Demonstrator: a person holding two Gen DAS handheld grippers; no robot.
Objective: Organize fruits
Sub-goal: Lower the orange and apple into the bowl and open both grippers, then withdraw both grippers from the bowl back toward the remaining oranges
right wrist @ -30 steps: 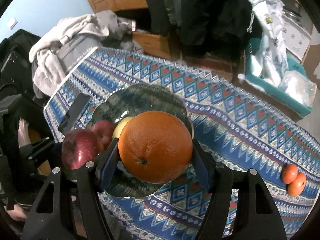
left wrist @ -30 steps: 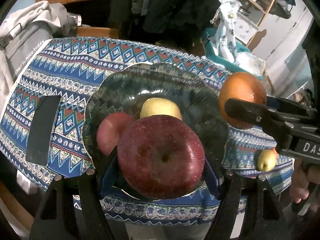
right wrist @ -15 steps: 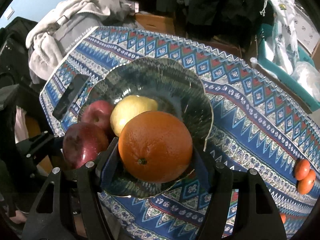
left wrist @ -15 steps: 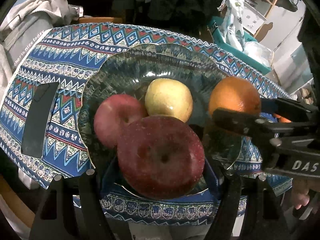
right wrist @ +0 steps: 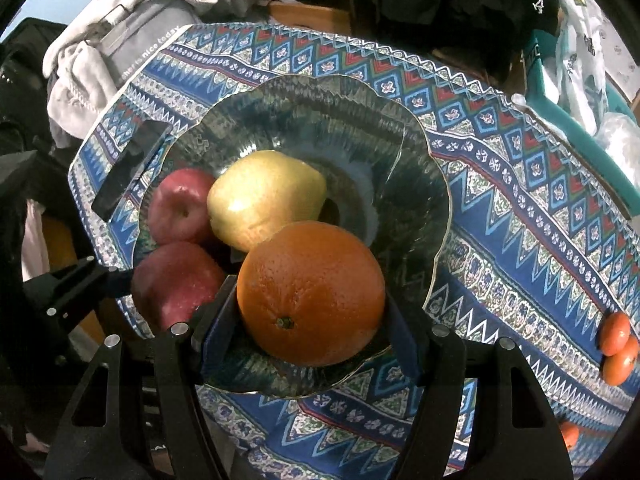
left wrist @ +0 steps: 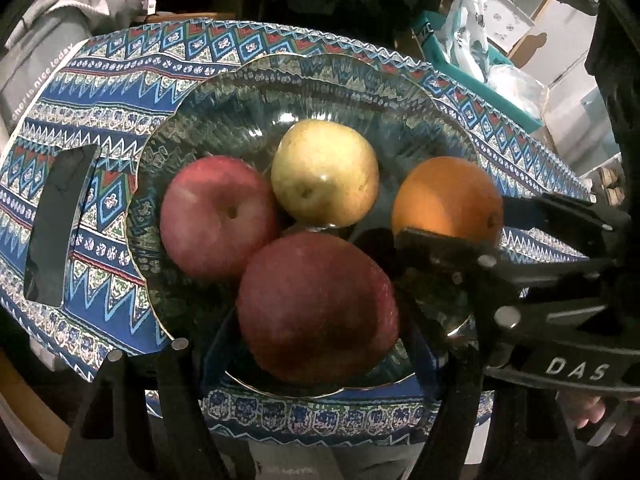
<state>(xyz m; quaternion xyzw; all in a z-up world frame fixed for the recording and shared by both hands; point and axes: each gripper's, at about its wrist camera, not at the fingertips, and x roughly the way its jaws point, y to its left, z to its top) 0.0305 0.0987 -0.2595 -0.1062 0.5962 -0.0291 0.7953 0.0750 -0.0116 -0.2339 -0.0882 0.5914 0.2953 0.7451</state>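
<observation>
Left wrist view: left tool (left wrist: 316,316) closed round a dark red apple (left wrist: 318,306), pads on its left and right flanks, apple low over the near edge of the glass bowl (left wrist: 224,92); can't tell if it's touching the bowl floor. In the bowl already: a lighter red apple (left wrist: 218,216) at left and a yellow apple (left wrist: 325,172) behind, the two touching. Right tool (left wrist: 452,216) comes in from the right with the orange (left wrist: 446,200) over the bowl's right side. Black flat thing (left wrist: 56,224) lies on the patterned table (left wrist: 120,60) left of the bowl. Right wrist view: right tool (right wrist: 310,312) closed on the orange (right wrist: 310,292), gripped across its widest part, sitting just near of the yellow apple (right wrist: 264,198). Two small tangerines (right wrist: 618,344) lie well apart at the table's right edge. Handling, my read: apples are firm, smooth-skinned, fairly heavy, so grip across the middle and don't squeeze hard, they bruise. Orange peel is dimpled, less slippery. Glass bowl is fragile; set fruit down, don't drop.
</observation>
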